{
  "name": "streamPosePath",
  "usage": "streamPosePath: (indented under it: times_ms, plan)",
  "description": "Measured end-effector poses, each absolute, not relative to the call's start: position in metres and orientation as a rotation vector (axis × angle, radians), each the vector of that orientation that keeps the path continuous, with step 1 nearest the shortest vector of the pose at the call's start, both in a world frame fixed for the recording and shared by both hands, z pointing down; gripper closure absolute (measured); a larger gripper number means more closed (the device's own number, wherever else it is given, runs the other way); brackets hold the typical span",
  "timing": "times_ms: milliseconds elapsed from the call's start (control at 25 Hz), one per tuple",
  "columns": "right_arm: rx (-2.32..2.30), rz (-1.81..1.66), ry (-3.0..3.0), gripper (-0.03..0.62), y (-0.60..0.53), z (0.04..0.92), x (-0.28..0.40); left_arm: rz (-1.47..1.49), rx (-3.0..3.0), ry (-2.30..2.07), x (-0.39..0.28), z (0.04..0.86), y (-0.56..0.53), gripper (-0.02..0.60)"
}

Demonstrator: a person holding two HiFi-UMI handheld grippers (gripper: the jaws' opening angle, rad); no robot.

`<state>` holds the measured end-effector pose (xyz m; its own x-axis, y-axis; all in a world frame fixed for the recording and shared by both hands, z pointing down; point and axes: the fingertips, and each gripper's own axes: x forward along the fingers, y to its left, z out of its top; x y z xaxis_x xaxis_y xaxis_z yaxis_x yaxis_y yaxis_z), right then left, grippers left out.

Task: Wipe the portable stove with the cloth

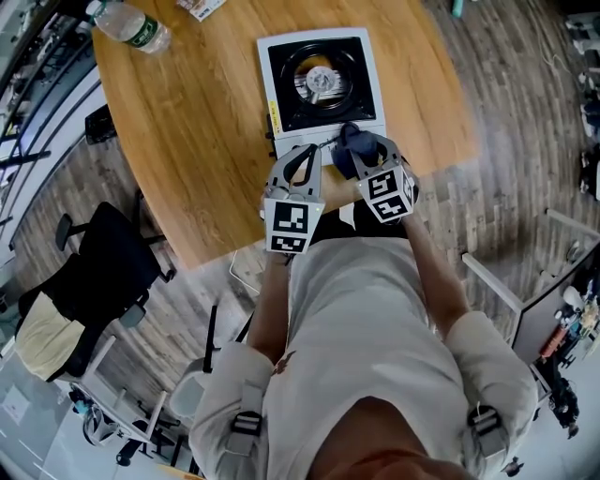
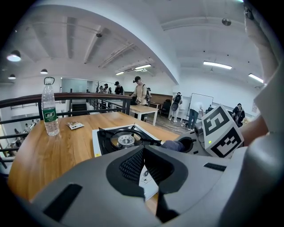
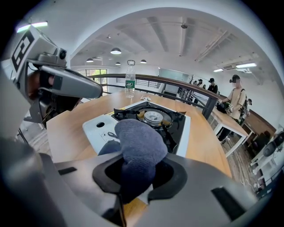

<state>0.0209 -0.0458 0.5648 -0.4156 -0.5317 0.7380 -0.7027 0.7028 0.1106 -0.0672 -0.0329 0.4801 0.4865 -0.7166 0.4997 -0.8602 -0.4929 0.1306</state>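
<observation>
Two claws are showing side by side in the head view, over the near edge of the portable stove (image 1: 322,80). The left claw (image 1: 302,169) is pointing at the stove's white front strip. The right claw (image 1: 359,150) is carrying a dark blue cloth (image 1: 349,142) at that same edge. The stove is sitting on a round wooden tabletop (image 1: 187,141). A water bottle (image 1: 131,26) is lying far off at the upper left in this view, and a small packet (image 1: 202,7) is sitting near it. Only this view is taking in the black chair (image 1: 103,272) on the floor beside the tabletop.

Seen from the left gripper view, the left claw's jaws are meeting at their tips with nothing between them; the stove's white panel is showing through the gap behind the tips. Here the bottle is standing upright beyond the stove's left side. The right claw's marker cube (image 2: 222,131) is filling the right of this view, and people (image 2: 141,92) are standing in the room behind.

From the right gripper view, the right claw's jaws are pressing on the cloth, which is bulging forward out of them over the stove's white control panel (image 3: 100,128). Whether the cloth is touching the panel cannot be told. The round burner (image 3: 154,116) is lying just beyond it, bare.
</observation>
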Motion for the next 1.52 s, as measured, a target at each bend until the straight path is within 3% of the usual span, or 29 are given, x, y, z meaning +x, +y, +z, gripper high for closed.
streamPosePath:
  times_ms: [1520]
  plan:
    - [1.017, 0.378, -2.099, 0.479, -0.092, 0.555, 0.105, 0.693, 2.359, -1.183, 0.022, 0.508, -0.075, 0.561]
